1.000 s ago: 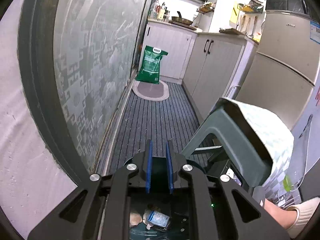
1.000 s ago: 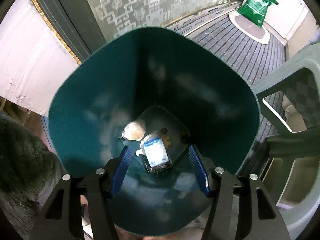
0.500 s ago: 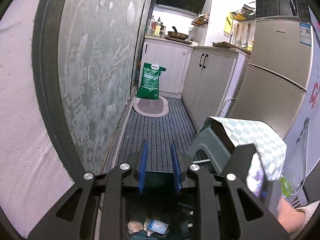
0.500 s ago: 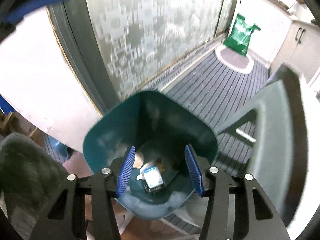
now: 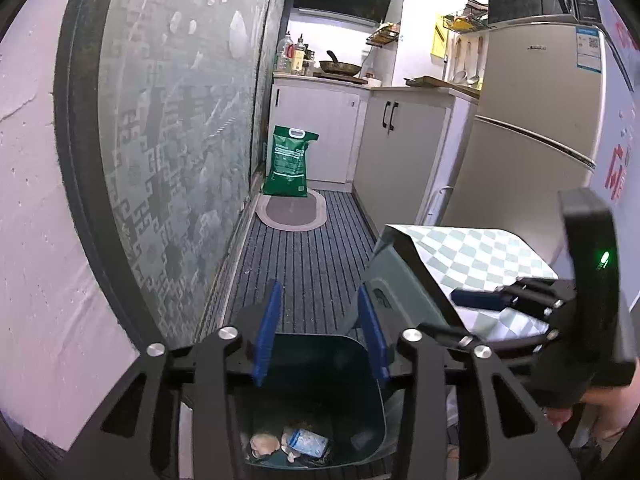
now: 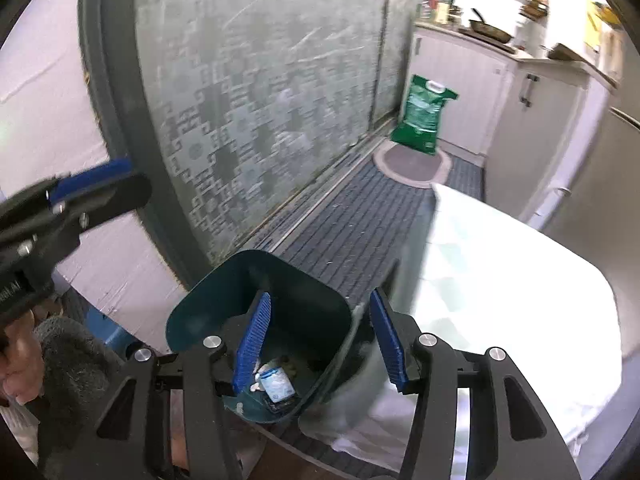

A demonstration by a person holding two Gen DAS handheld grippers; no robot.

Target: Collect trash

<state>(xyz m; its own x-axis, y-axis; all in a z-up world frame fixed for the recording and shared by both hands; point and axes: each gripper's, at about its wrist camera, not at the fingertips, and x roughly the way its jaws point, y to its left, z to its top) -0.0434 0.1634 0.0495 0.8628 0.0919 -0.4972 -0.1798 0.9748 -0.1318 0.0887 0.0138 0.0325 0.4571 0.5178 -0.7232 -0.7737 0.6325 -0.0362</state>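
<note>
Trash: a small white-and-blue packet [image 6: 276, 385] and a pale crumpled wad [image 5: 265, 445] lie at the bottom of the bin, touching or nearly so.
Bin: dark teal plastic bin [image 6: 208, 304] on the floor, between the patterned glass door [image 6: 260, 92] and a grey stool [image 5: 404, 300] draped in checked cloth.
Left gripper [image 5: 320, 330]: released, blue pads spread with nothing between them, held above the bin's mouth.
Right gripper [image 6: 322, 344]: also spread wide and empty, above the bin's near edge.
What changed: a second ago the right camera was deep in the bin's mouth and the left pads were nearly together. Now both claws have risen, the left has opened, and the bin looks much smaller.
Meaning: the drop seems finished; this item is collected, and I'd guess both hands are freeing up to look for more.
Beyond: striped floor mat [image 5: 304, 264], a green sack [image 5: 289, 166] by the cabinets, fridge [image 5: 532, 128] at right.
</note>
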